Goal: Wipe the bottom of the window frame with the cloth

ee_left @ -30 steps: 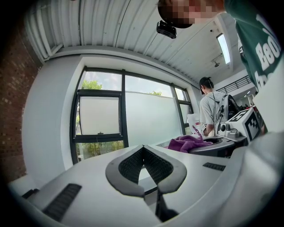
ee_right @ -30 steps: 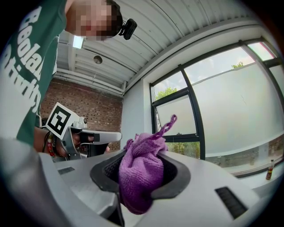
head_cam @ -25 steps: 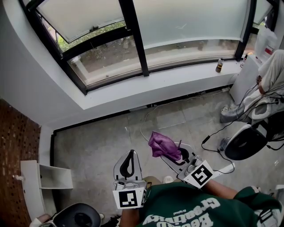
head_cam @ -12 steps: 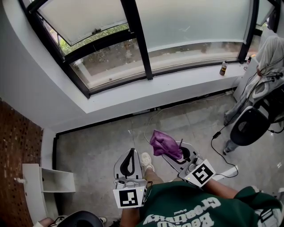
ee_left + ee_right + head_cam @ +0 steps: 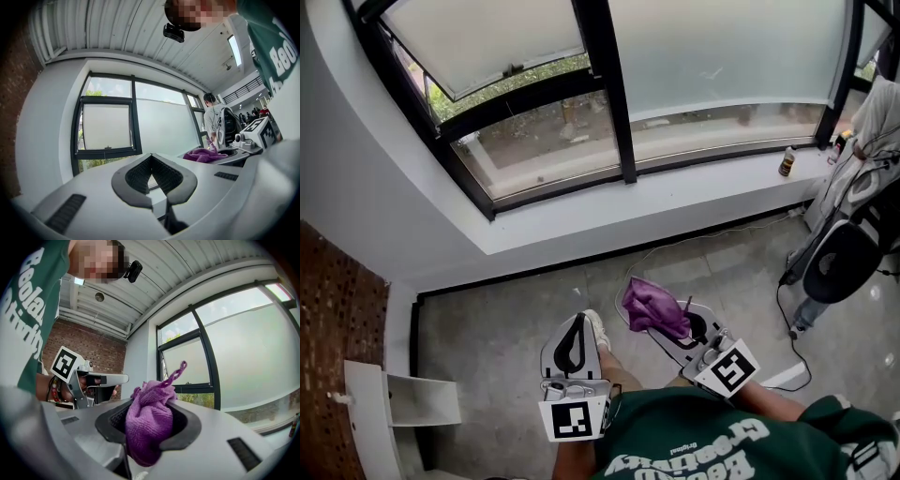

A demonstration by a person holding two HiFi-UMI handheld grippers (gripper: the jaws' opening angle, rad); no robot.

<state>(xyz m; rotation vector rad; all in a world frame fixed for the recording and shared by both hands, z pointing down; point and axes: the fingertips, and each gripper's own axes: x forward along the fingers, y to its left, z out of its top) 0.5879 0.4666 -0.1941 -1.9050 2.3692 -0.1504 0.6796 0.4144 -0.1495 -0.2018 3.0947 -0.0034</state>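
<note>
Well short of the window frame [image 5: 613,103], the right gripper [image 5: 673,326] clamps the purple cloth [image 5: 652,305], the left gripper [image 5: 575,337] closed on nothing; best to reach forward and press it flat along the frame's bottom edge.

White lettering runs across my green sweatshirt [image 5: 712,450], upside down in the head view. Only "Creativ" and a small "Original" come fairly clear. Just above the sweatshirt, the cubes on my left gripper [image 5: 577,323] and right gripper [image 5: 656,319] carry black-and-white square codes.
</note>
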